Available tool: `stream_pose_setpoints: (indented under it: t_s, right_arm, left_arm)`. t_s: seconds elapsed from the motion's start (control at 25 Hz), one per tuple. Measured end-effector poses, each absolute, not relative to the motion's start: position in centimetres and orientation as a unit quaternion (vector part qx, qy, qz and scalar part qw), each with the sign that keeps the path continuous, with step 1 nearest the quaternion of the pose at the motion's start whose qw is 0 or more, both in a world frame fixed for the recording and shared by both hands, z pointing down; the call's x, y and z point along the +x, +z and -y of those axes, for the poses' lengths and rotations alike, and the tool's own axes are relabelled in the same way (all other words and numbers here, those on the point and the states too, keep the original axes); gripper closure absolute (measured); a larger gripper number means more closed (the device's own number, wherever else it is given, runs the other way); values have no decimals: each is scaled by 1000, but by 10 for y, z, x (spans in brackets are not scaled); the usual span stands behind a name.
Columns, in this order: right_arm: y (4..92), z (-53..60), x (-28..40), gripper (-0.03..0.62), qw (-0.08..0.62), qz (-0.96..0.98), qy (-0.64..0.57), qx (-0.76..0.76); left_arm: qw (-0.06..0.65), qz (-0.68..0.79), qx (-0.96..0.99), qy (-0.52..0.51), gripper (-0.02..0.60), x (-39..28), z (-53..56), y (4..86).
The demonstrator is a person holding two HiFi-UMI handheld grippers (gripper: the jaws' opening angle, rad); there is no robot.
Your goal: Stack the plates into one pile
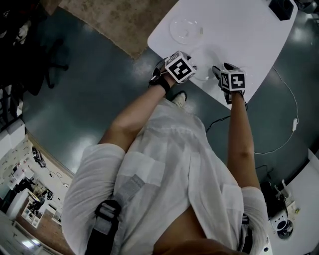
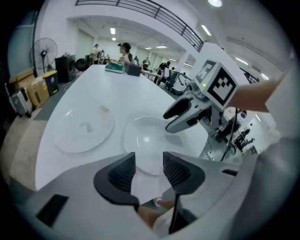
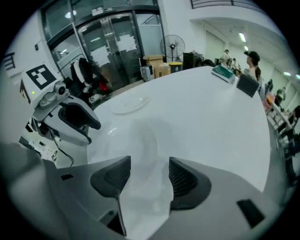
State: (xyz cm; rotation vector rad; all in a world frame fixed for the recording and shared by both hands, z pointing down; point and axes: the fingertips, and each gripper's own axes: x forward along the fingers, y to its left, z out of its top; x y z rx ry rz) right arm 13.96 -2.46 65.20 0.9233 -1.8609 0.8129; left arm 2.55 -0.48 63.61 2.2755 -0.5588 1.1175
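Note:
Two clear plates lie apart on the white table. The far plate lies alone with a small crumb on it. The near plate sits by the table's front edge, between both grippers. My left gripper hangs open over that plate's near rim; its pads do not press on it. My right gripper is open at the plate's other side, nothing gripped. Each gripper shows in the other's view.
The table's front edge runs just under both grippers. A dark box stands at the table's far corner, with a book and a dark case at that end. A white cable trails on the floor. People stand in the background.

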Motion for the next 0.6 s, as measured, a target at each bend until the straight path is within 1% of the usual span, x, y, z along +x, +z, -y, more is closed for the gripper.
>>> stream_pose_setpoints:
  t_s: [0.04, 0.2, 0.48, 0.6]
  right_arm:
    - [655, 24, 142, 321, 439, 741, 341, 376]
    - [659, 21, 146, 321, 432, 729, 365, 385]
    - [659, 20, 137, 322, 428, 734, 383, 363]
    - [660, 21, 131, 351, 427, 734, 379, 368]
  left_arm:
    - [280, 223, 840, 407, 389, 27, 12, 636]
    - [367, 249, 795, 414, 359, 28, 11, 653]
    - [382, 266, 759, 456, 360, 31, 7, 666]
    - [365, 277, 753, 472, 362, 32, 6, 666]
